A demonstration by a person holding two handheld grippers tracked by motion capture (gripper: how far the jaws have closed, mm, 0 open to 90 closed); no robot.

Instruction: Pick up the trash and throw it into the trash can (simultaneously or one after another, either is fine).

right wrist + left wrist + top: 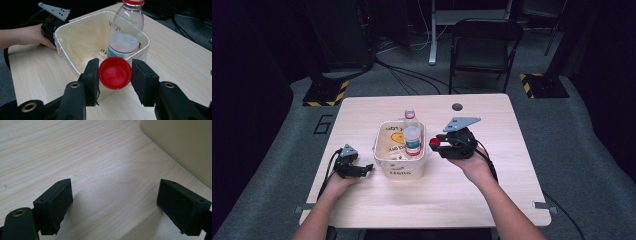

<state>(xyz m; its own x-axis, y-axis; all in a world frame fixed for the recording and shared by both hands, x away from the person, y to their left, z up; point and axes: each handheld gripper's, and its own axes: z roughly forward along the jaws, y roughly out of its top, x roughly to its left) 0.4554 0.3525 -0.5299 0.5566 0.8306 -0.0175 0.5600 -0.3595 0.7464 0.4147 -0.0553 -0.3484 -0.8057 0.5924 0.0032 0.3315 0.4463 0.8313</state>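
High view: wooden table (472,195) with a cream plastic bin (384,167) near centre. Inside the bin stands one clear bottle with a red cap (410,114) at the 12 o'clock wall, and a second clear bottle (412,140) with a blue-and-white label just in front of it.

Right gripper (435,144) sits at 3 o'clock of the bin, just beside its rim, pointing toward it. Right gripper view: jaws closed on a red-capped bottle (115,72), seen cap-first, one pad pressing each side of the cap. The held bottle hangs over the near rim of the bin, above the table, not resting on it.

Left gripper (371,168) lies at 9 o'clock of the bin, low at the table, near the bin wall. Left gripper view: jaws wide apart, nothing between them, bare wood below; bin wall at upper right.

Floor beyond: black folding chair (484,47) at 12 o'clock.
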